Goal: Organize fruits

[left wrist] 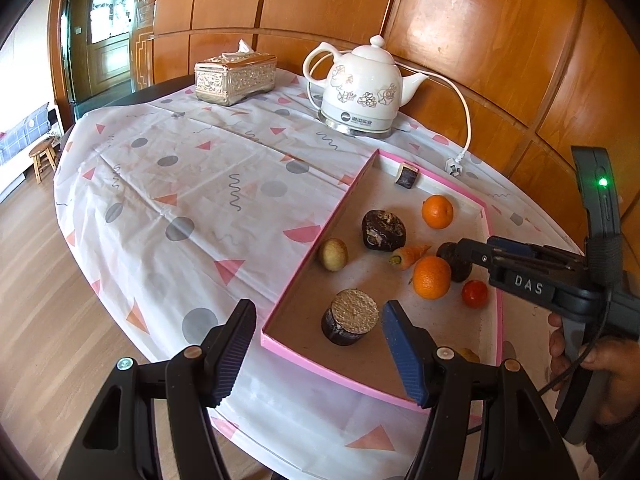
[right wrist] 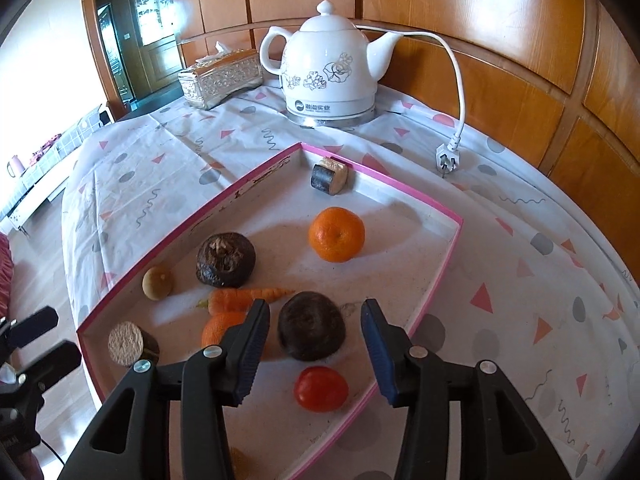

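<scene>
Hand (left wrist: 592, 364) only in left view

1. In the right wrist view, a finger of the right gripper (right wrist: 315, 354) covers the lower part of one orange (right wrist: 219, 328).
2. A yellowish thing (right wrist: 240, 458) low in the tray (right wrist: 448, 256) is mostly hidden behind this gripper; I cannot tell what it is.
3. In the left wrist view, the right gripper's tip covers part of the dark round fruit (left wrist: 456, 264).
4. The hand (left wrist: 600, 376) is cut off by the right edge.
</scene>
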Demonstrator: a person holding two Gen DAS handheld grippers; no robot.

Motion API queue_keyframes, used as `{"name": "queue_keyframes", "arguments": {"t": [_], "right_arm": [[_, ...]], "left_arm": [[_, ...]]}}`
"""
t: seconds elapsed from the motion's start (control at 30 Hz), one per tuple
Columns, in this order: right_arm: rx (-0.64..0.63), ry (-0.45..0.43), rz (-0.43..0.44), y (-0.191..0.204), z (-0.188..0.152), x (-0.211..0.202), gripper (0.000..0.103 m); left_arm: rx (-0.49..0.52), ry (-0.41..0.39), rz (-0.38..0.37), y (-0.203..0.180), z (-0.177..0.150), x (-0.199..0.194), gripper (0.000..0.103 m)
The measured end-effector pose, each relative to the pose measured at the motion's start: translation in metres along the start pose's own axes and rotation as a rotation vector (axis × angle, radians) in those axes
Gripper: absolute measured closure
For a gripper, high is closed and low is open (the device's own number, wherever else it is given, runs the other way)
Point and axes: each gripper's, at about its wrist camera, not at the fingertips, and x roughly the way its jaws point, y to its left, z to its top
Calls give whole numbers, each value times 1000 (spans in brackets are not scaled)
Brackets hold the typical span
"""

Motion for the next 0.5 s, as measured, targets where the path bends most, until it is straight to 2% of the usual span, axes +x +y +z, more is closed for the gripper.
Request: {"name": "queue_keyframes", "arguments": {"t": [0.2,0.5], "right_arm": [[24,-33,-3,3,-11,-17,55],[103,-126,-63,2,-42,-60,53]], "left_arm": [[18,-10,-9,-6,-2,-5,37],[64,-39,-32,-22,-3,-19,37]]}}
